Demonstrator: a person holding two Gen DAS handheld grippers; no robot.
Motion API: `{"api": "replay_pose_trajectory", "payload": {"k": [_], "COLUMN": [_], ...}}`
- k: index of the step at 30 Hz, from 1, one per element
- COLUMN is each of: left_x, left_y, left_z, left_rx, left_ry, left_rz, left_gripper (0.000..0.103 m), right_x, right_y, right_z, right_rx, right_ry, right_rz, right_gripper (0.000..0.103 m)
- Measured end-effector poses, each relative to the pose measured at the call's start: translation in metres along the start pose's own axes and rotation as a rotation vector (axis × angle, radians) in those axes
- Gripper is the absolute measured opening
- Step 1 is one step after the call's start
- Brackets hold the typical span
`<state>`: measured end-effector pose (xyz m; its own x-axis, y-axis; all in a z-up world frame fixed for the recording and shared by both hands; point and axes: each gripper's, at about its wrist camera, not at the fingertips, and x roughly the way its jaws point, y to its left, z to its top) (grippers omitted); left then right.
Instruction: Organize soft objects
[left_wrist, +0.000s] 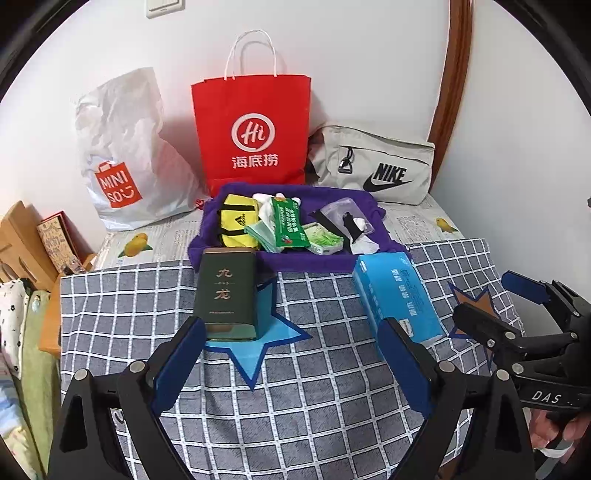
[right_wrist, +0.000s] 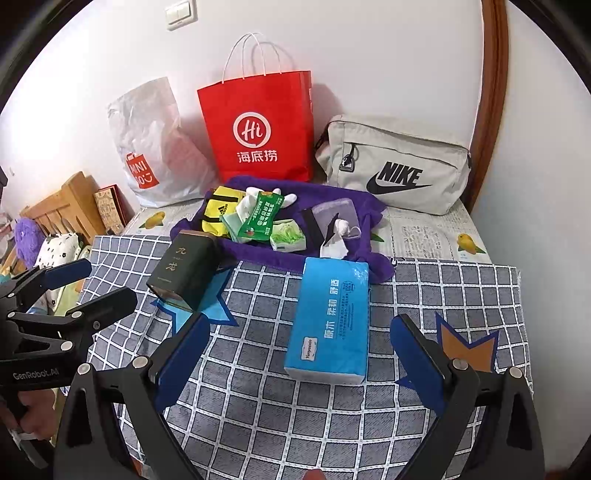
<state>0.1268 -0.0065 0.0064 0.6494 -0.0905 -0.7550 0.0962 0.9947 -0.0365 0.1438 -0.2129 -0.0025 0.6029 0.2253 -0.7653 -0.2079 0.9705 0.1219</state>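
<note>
On the checked cloth (left_wrist: 122, 314) over the bed, a dark tin (left_wrist: 227, 291) stands upright on a blue star (left_wrist: 255, 350), just ahead of the left gripper (left_wrist: 291, 354), whose jaws stand wide apart with nothing between them. To its right the blue tissue pack (right_wrist: 328, 317) lies flat, its far end touching the purple cloth (right_wrist: 332, 192) that holds the yellow pouch (right_wrist: 218, 210), the green packet (right_wrist: 258, 216) and other small soft things. The right gripper (right_wrist: 299, 354) hovers near the pack's near end, jaws spread and empty. A squeeze there would likely crush the soft pack or let it sag and slip. A careless sweep by the left gripper could topple the tin. Dragging the pack might rumple the purple cloth and spill its heap.
</note>
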Motion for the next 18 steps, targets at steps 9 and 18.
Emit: {"api": "replay_pose_trajectory", "payload": {"k": [9,18], "left_x": [-0.01,-0.019], "left_y": [0.012,0.015], "left_z": [-0.002,-0.002], "left_rx": [-0.025,-0.028], "left_ry": [-0.003,-0.019], "left_rz": [0.012,0.022], "left_gripper": [0.094,0.094], "right_x": [-0.01,-0.017], "right_y": [-0.005,-0.008], "right_z": [-0.004,-0.003], "right_rx": [0.006,0.001], "right_ry": [-0.003,-0.02], "right_rz": [-0.011,-0.022], "right_gripper": [0.097,0.097]}}
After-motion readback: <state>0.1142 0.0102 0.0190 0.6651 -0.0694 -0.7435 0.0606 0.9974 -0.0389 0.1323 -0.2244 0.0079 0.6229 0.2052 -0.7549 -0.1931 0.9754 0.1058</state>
